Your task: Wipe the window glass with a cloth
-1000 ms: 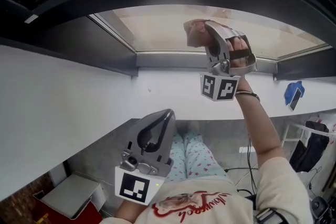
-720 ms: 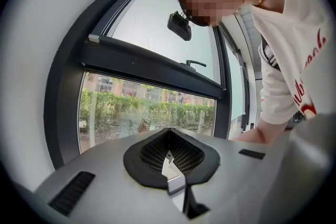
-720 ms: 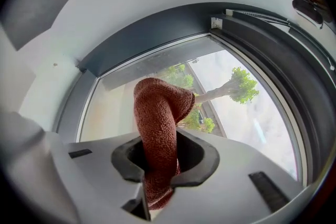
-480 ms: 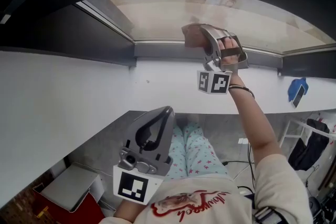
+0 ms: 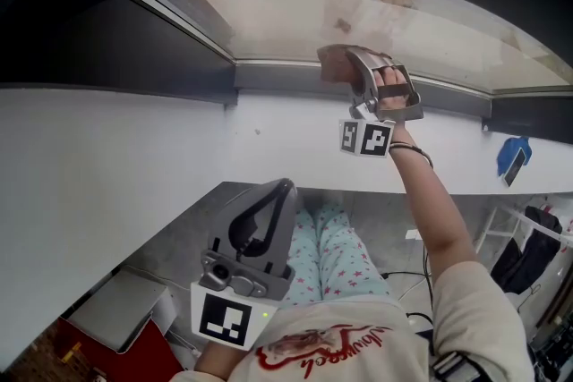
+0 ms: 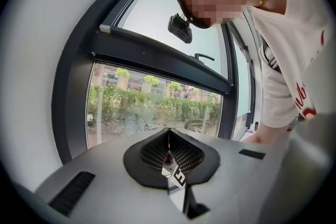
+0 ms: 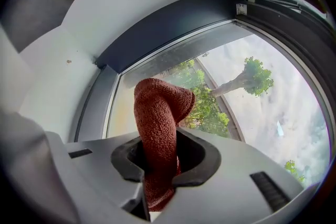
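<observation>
White wall [image 5: 89, 165], dark window frame [image 5: 107, 49] (daylight outside)

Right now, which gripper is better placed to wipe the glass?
Right. The right gripper is shut on the cloth and raised by the lower edge of the glass. The left gripper is shut, empty and held low, away from the window.

A broad white sill [image 5: 107, 157] carries a small blue item [image 5: 507, 158] near its right end, and the grey floor [image 5: 192, 241] below holds a red bin [image 5: 81, 352] topped grey.
</observation>
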